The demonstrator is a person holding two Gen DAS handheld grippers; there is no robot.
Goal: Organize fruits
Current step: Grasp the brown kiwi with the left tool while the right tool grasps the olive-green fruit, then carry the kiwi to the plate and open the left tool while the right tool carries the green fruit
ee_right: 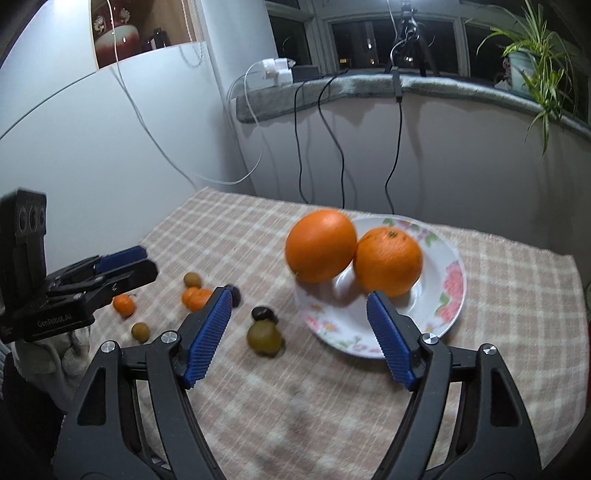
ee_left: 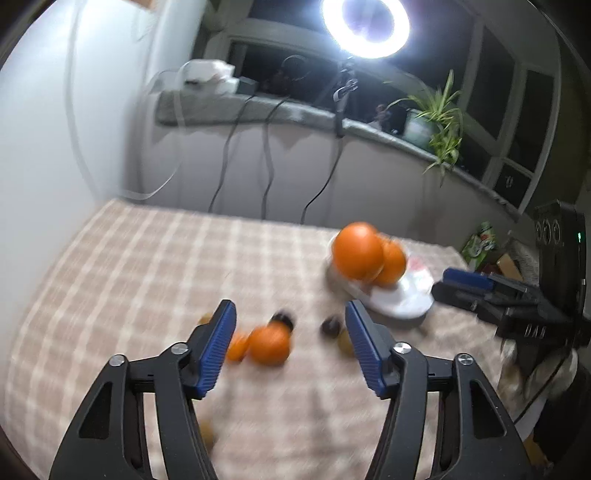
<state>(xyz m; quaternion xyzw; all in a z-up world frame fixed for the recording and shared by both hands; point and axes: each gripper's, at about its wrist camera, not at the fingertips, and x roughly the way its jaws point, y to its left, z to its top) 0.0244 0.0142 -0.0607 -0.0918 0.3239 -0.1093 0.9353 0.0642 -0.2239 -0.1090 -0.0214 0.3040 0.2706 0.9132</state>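
Observation:
Two big oranges [ee_right: 320, 245] [ee_right: 388, 261] sit in a white flowered plate [ee_right: 448, 295] on the checked tablecloth; they also show in the left wrist view [ee_left: 357, 249]. Small mandarins [ee_right: 195, 297] [ee_right: 124, 305], green fruits [ee_right: 263, 336] and dark plums [ee_right: 263, 314] lie loose left of the plate. My right gripper [ee_right: 299, 300] is open and empty, just in front of the plate. My left gripper [ee_left: 291, 310] is open and empty above a mandarin [ee_left: 269, 345] and a plum [ee_left: 283, 319]. The view is blurred.
The checked cloth [ee_right: 517, 295] covers the table up to a wall with hanging cables [ee_right: 321, 122]. A grey sill with a potted plant [ee_right: 532, 48] and a ring light [ee_left: 365, 22] stands behind. A white panel [ee_right: 92, 147] borders the left side.

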